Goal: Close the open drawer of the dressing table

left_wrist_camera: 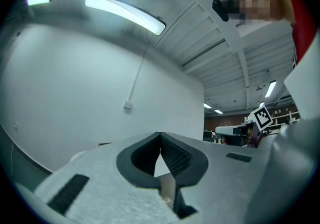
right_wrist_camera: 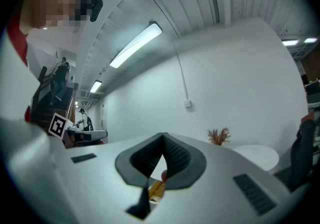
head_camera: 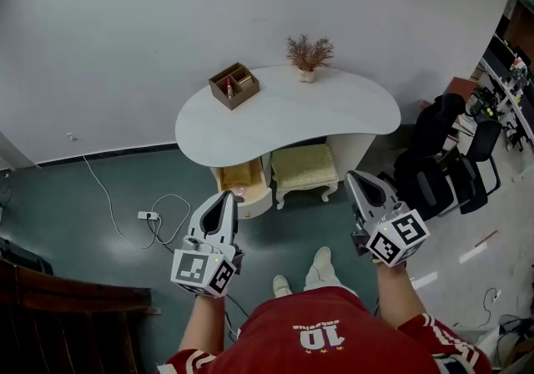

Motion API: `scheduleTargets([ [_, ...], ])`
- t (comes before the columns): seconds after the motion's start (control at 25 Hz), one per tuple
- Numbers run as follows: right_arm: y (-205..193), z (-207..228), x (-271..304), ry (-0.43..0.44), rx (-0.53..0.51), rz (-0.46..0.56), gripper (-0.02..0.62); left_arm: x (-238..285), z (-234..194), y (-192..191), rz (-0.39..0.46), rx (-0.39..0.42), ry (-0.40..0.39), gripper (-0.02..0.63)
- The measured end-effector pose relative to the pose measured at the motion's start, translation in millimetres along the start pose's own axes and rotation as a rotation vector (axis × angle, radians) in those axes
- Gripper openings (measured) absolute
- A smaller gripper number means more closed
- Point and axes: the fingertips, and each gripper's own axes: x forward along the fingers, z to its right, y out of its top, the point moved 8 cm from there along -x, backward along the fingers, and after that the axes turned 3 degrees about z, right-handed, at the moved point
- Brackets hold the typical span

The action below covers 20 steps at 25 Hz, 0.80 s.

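Observation:
The white kidney-shaped dressing table [head_camera: 334,113] stands against the wall. Its drawer [head_camera: 246,184] under the left end is pulled out, with a yellowish inside and a small pink thing in it. My left gripper [head_camera: 227,195] is shut and empty; its tips hang just in front of the drawer. My right gripper [head_camera: 353,175] is also shut and empty, near the table's right support. In the left gripper view the jaws of the left gripper [left_wrist_camera: 160,134] meet at the tip. In the right gripper view the jaws of the right gripper [right_wrist_camera: 163,135] are likewise closed, and the table top [right_wrist_camera: 260,155] shows to the right.
A cream cushioned stool [head_camera: 305,169] sits under the table beside the drawer. A wooden organiser [head_camera: 234,84] and a dried plant [head_camera: 309,55] stand on top. Black office chairs [head_camera: 442,159] crowd the right. A power strip with cable [head_camera: 148,215] lies on the floor at left.

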Motion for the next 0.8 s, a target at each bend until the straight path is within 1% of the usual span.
scheduleTargets([
  [0.08, 1, -1, 6, 0.011, -0.011, 0.008, 0.005, 7, -4, -2, 0.006, 0.003, -0.005, -0.006],
  [0.12, 2, -2, 9, 0.016, -0.015, 0.011, 0.005, 9, -5, -2, 0.012, 0.005, -0.013, 0.023],
  [0.16, 2, -4, 13, 0.023, -0.018, 0.016, 0.005, 11, -6, -1, 0.023, 0.002, -0.024, 0.108],
  [0.28, 3, -6, 24, 0.048, -0.014, 0.030, 0.005, 12, -6, 4, 0.074, -0.016, -0.050, 0.188],
  [0.36, 3, -5, 31, 0.057, -0.004, 0.033, 0.005, 14, -6, 1, 0.079, -0.015, -0.057, 0.253],
  [0.4, 2, -4, 35, 0.059, 0.000, 0.031, 0.005, 15, -8, -2, 0.070, -0.018, -0.055, 0.265],
  [0.48, -2, -3, 43, 0.066, -0.002, 0.016, 0.005, 16, -12, -12, 0.038, -0.041, -0.050, 0.265],
  [0.56, -9, -3, 49, 0.077, -0.003, -0.009, 0.005, 15, -14, -24, 0.000, -0.063, -0.051, 0.236],
  [0.68, -24, -1, 59, 0.084, 0.009, -0.040, 0.005, 17, -18, -46, -0.052, -0.062, -0.053, 0.236],
  [0.8, -39, 1, 75, 0.087, 0.024, -0.066, 0.005, 21, -32, -77, -0.104, -0.082, -0.016, 0.236],
])
